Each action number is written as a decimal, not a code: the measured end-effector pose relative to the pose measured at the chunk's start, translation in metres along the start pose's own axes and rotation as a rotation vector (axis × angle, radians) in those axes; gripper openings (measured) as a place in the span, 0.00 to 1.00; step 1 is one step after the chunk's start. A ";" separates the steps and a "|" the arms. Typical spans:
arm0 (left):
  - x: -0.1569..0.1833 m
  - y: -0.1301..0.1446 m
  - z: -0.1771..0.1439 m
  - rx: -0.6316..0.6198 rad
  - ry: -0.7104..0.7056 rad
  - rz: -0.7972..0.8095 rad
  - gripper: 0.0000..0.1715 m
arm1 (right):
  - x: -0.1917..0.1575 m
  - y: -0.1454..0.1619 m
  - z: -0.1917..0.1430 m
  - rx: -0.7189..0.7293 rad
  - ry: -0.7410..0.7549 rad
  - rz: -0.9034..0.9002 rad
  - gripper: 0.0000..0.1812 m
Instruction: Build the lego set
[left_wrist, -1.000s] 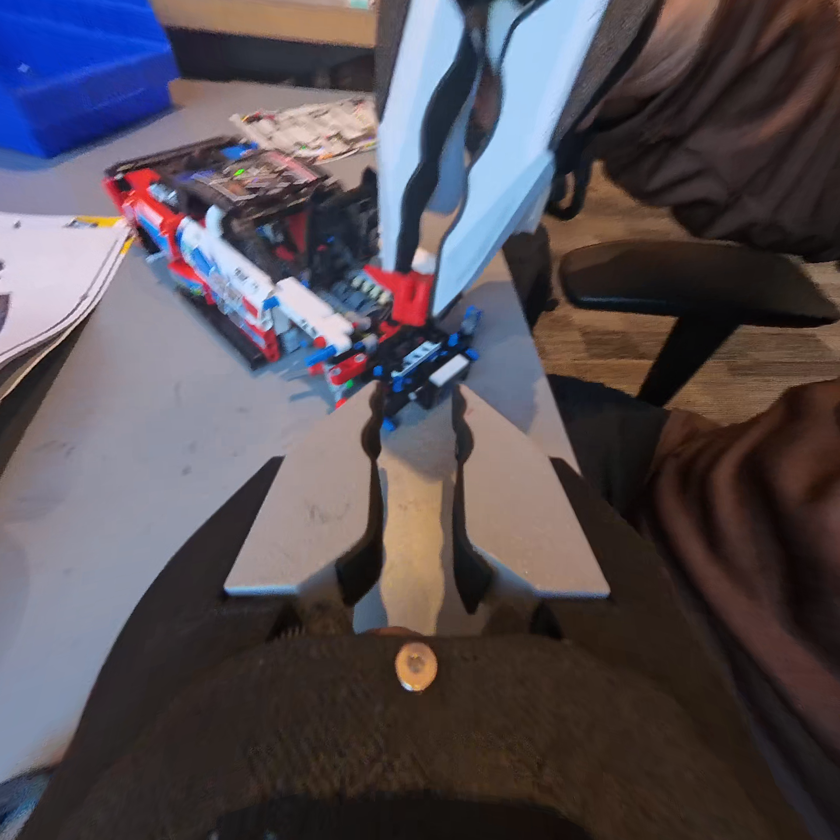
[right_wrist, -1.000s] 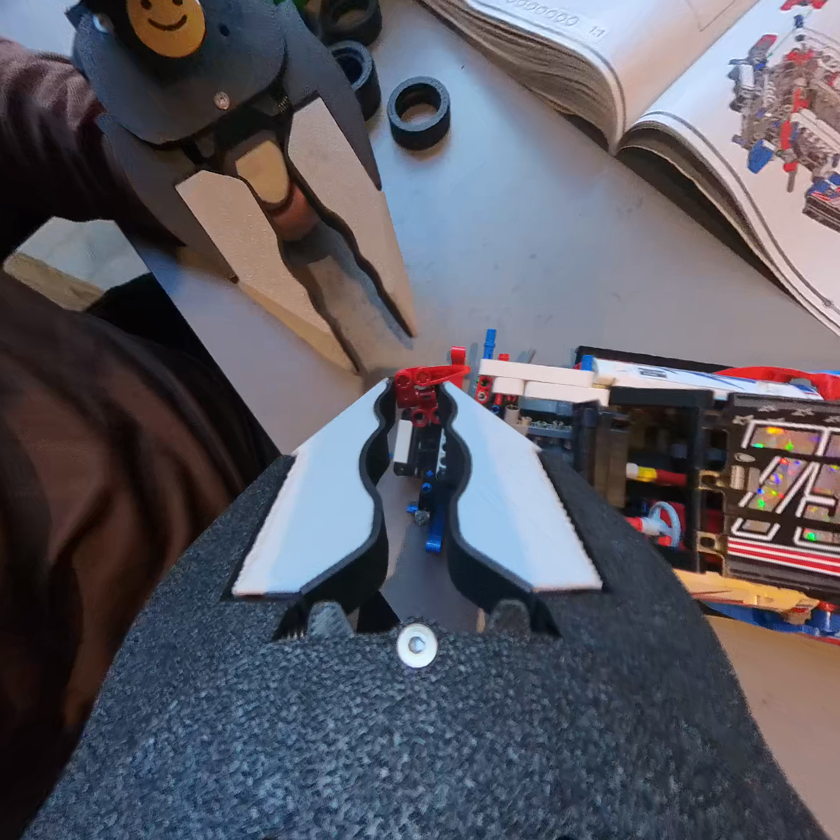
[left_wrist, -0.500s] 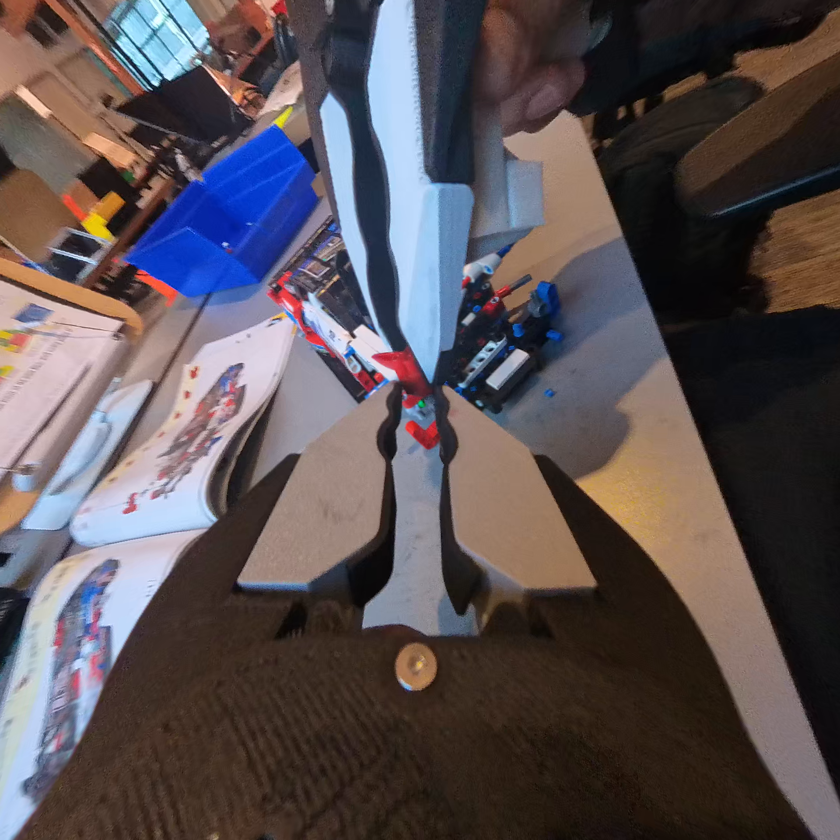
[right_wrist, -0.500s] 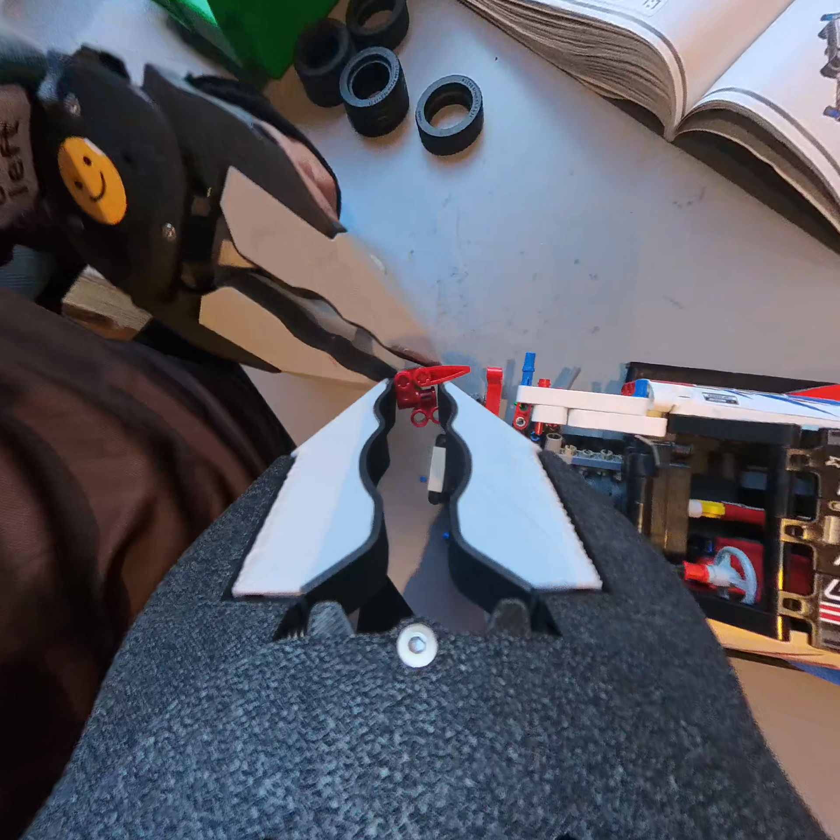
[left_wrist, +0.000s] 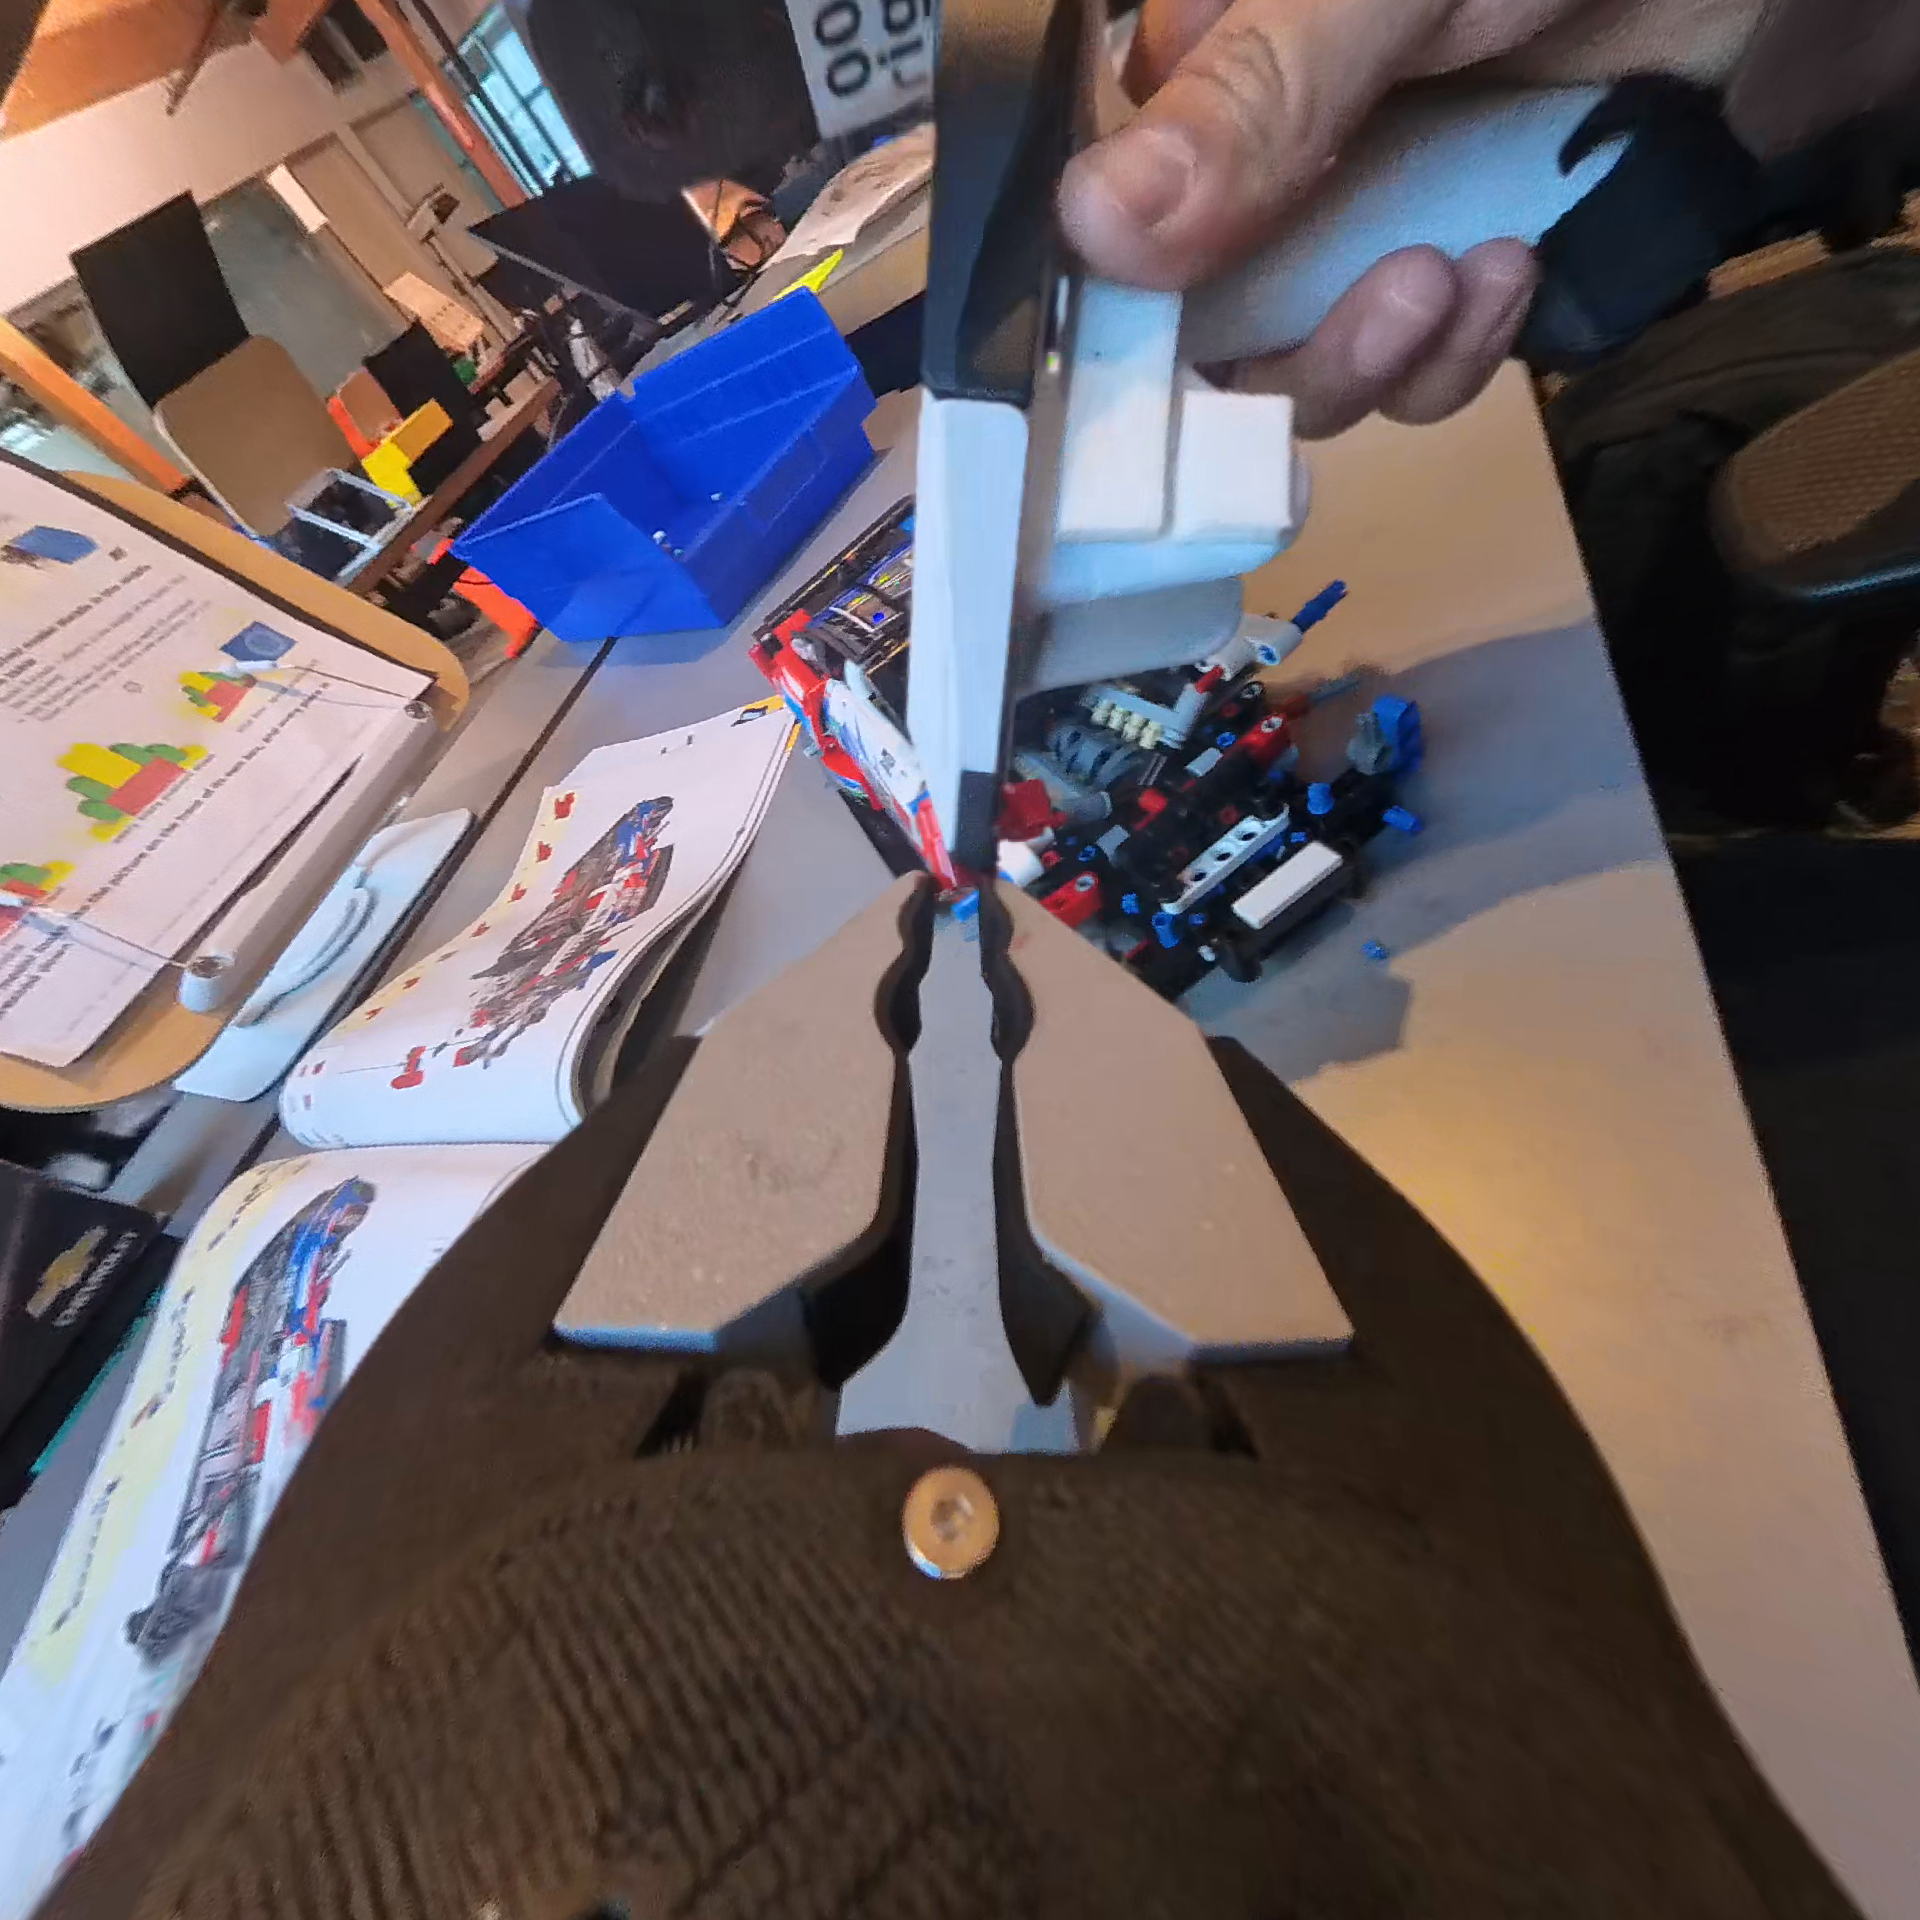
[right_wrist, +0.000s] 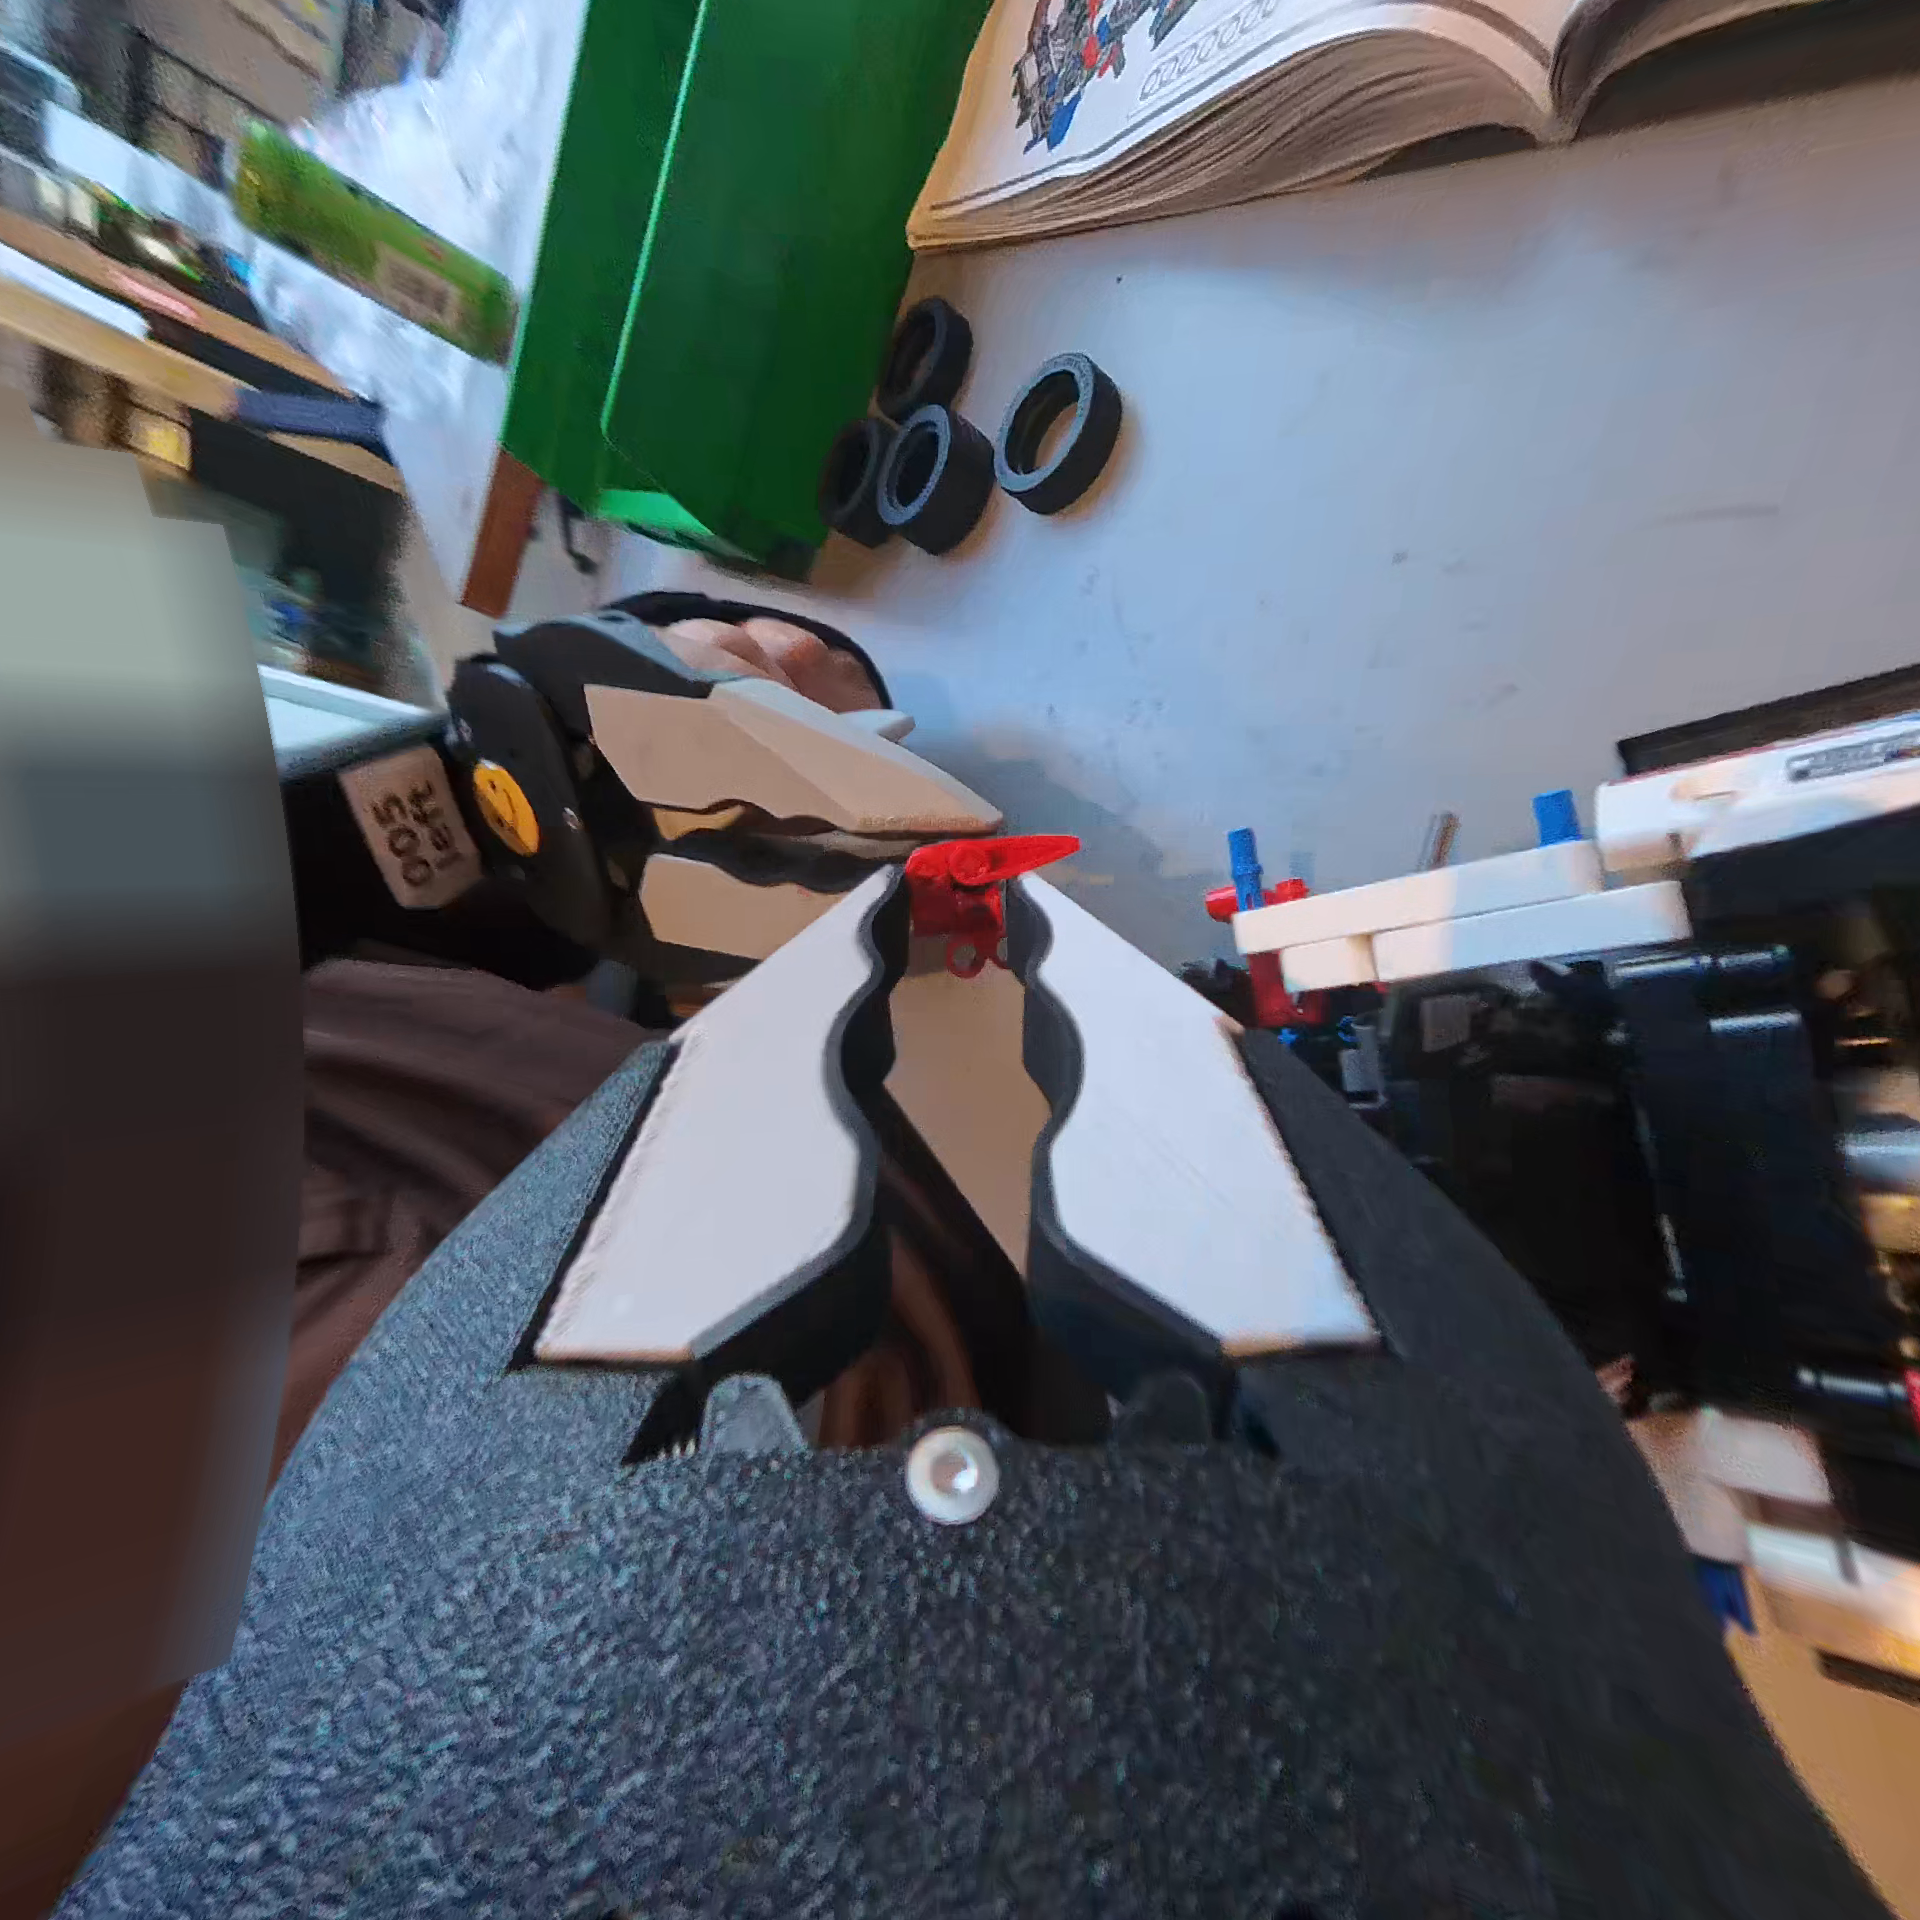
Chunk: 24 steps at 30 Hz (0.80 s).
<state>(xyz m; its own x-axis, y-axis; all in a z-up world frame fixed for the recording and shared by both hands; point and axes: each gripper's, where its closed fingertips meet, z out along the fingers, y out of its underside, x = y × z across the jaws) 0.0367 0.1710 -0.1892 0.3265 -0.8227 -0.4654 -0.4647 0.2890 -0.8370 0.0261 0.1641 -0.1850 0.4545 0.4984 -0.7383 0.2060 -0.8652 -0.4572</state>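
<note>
Red lego piece sits pinched at the tips of your right hand-held gripper, above the bench. Your left hand-held gripper, nearly closed, meets it; whether it grips, you cannot tell. Next, likely seat it on the car model.

The left gripper has grey wedge fingers with wavy black inner edges, a dark ribbed body and one silver screw. The right gripper has white fingers, a speckled black body and a brown sleeve behind it.
</note>
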 end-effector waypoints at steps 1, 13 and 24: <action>-0.001 0.001 0.000 -0.007 -0.015 0.018 0.03 | 0.001 -0.001 0.001 -0.001 -0.025 0.033 0.10; -0.010 -0.021 -0.015 0.127 -0.085 0.048 0.03 | -0.011 -0.010 -0.005 0.015 0.132 -0.164 0.10; -0.020 -0.035 -0.030 0.260 -0.086 -0.043 0.02 | -0.029 -0.005 -0.029 0.121 0.254 -0.466 0.10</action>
<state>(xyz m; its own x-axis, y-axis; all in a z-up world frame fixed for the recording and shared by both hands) 0.0211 0.1629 -0.1420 0.4149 -0.7955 -0.4416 -0.2257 0.3802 -0.8969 0.0374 0.1523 -0.1467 0.5369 0.7857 -0.3072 0.3414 -0.5354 -0.7725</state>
